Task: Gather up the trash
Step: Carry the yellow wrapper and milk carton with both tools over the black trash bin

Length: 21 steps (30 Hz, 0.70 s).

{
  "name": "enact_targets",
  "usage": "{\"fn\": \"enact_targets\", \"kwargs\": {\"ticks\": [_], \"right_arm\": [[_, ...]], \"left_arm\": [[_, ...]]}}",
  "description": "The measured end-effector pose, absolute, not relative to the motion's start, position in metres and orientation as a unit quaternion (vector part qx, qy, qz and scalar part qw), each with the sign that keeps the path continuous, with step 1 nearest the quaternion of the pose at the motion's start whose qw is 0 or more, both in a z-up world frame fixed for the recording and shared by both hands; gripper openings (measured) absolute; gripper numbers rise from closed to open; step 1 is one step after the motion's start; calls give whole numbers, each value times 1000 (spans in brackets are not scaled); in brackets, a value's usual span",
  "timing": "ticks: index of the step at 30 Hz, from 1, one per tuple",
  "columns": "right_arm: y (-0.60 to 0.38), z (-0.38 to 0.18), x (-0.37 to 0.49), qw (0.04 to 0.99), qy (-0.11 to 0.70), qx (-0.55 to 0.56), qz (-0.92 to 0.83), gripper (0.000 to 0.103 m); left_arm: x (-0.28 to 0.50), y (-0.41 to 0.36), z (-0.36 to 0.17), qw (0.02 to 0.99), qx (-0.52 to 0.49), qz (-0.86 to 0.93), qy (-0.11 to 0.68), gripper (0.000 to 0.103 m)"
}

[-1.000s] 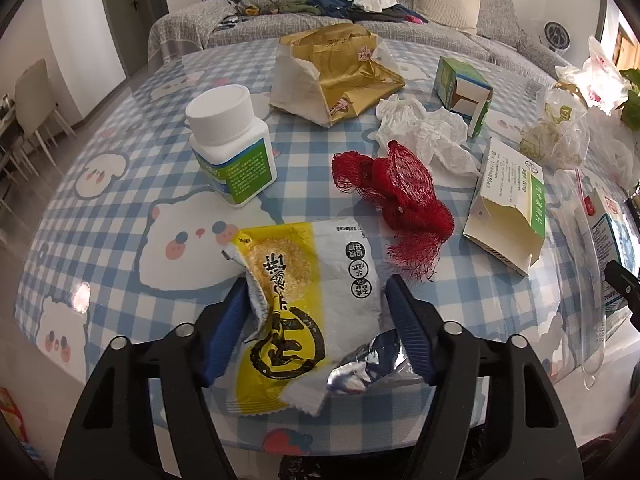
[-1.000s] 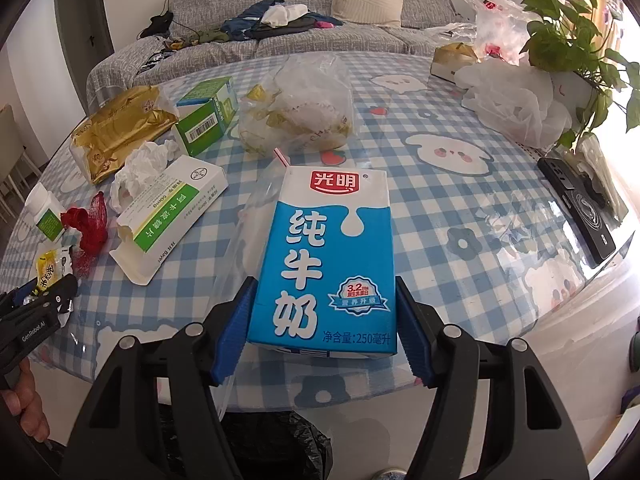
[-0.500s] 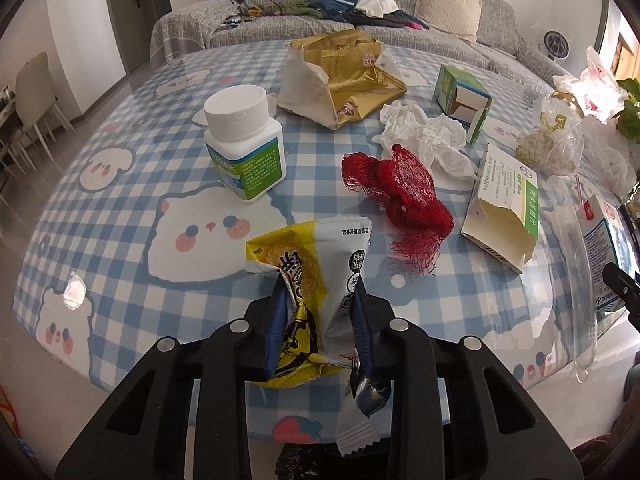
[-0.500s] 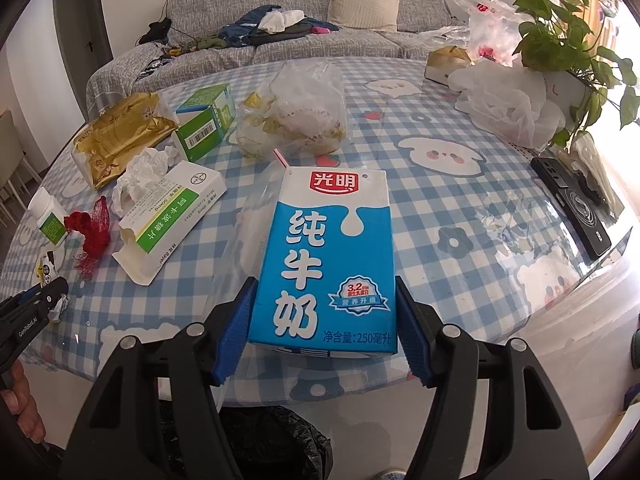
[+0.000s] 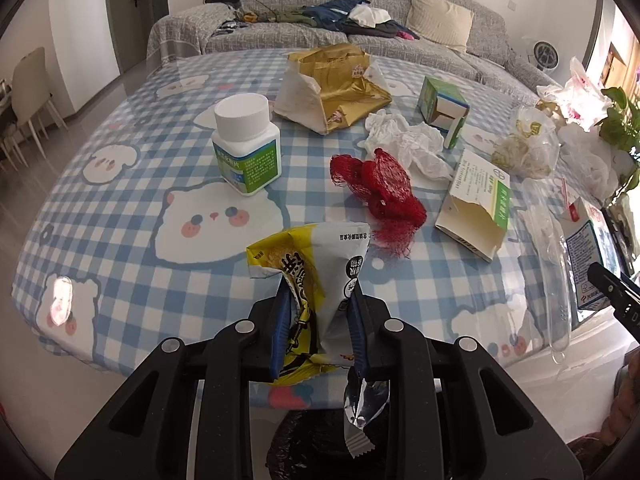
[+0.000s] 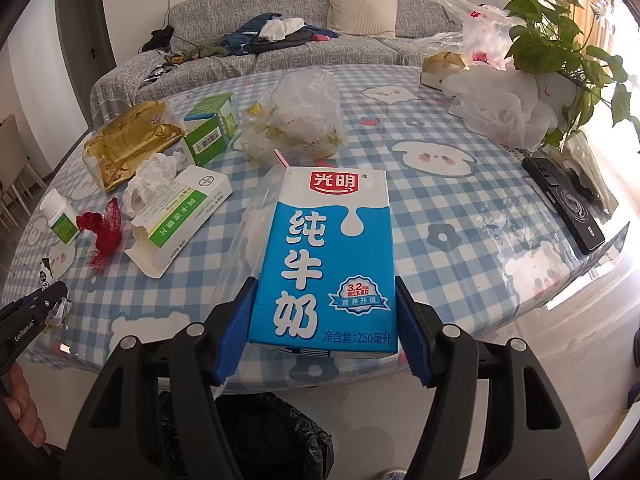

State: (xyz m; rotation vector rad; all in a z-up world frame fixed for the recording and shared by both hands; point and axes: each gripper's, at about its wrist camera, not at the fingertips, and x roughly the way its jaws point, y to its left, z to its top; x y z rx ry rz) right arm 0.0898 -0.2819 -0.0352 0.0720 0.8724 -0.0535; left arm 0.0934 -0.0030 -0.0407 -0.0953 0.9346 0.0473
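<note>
My left gripper [image 5: 320, 308] holds a crumpled yellow-and-white snack wrapper [image 5: 316, 256] between its blue pads, which press on it as the jaws are closing. It hangs at the near edge of the checked table [image 5: 120, 184], lifted off the cloth. The wrapper's silver end dangles below the fingers. My right gripper [image 6: 325, 304] is shut on a blue-and-white milk carton [image 6: 328, 240], held upright over the table's front edge with a pink straw at its top. A black bin bag [image 6: 256, 432] lies open below both grippers.
Still on the table are a white pill bottle [image 5: 246, 144], red mesh net [image 5: 380, 188], gold bag [image 5: 336, 84], crumpled tissue [image 5: 408, 140], two green-and-white boxes, and a clear bag of scraps [image 6: 300, 120]. A phone [image 6: 564, 204] and a plant [image 6: 560, 48] are at the right.
The left jaws have closed from wide apart onto the snack wrapper and lifted it slightly, drawing it back toward the table edge. The right gripper and carton have stayed in place.
</note>
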Motion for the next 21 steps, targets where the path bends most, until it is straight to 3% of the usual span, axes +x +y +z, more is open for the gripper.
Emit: {"fn": "enact_targets", "kwargs": {"ticks": [21], "right_arm": [[-270, -17, 43, 921, 389, 31, 0, 62]], "left_arm": [[38, -6, -26, 901, -48, 14, 432, 25]]}}
